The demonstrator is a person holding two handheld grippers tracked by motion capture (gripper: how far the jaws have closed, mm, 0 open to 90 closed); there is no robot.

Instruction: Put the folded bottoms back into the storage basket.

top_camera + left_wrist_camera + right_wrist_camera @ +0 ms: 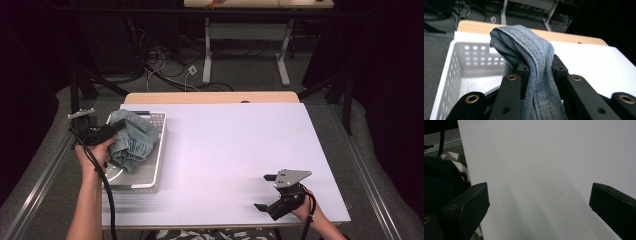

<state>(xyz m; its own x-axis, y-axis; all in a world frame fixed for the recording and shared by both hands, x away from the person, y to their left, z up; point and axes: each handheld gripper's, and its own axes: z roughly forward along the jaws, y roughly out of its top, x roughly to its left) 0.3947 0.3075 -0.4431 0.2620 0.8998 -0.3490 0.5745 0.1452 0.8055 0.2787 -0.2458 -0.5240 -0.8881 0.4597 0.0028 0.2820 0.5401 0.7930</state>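
— What sits nearest?

— The right gripper [270, 195], low at the desk's [225, 150] near right corner, its fingers [466, 207] spread wide over bare white surface with nothing between them.

— And the denim?

— One piece of folded jeans [131, 140], pale blue, washed-out, bunched into soft ridges. It lies in the white basket [150, 175] at the desk's left side, and the left gripper [112, 129] pinches a fold of it.

— How can you tell?

— The left gripper view looks along its fingers [524, 70], pressed in on a thick doubled fold that arches up between them (stitched seam and twill weave are plain there, while the high view gives just a crumpled heap). It also shows the basket's perforated wall [474, 55].

— Count?

— Two grippers, one denim piece, one basket. Beyond the desk, cables [165, 70] lie on the floor.
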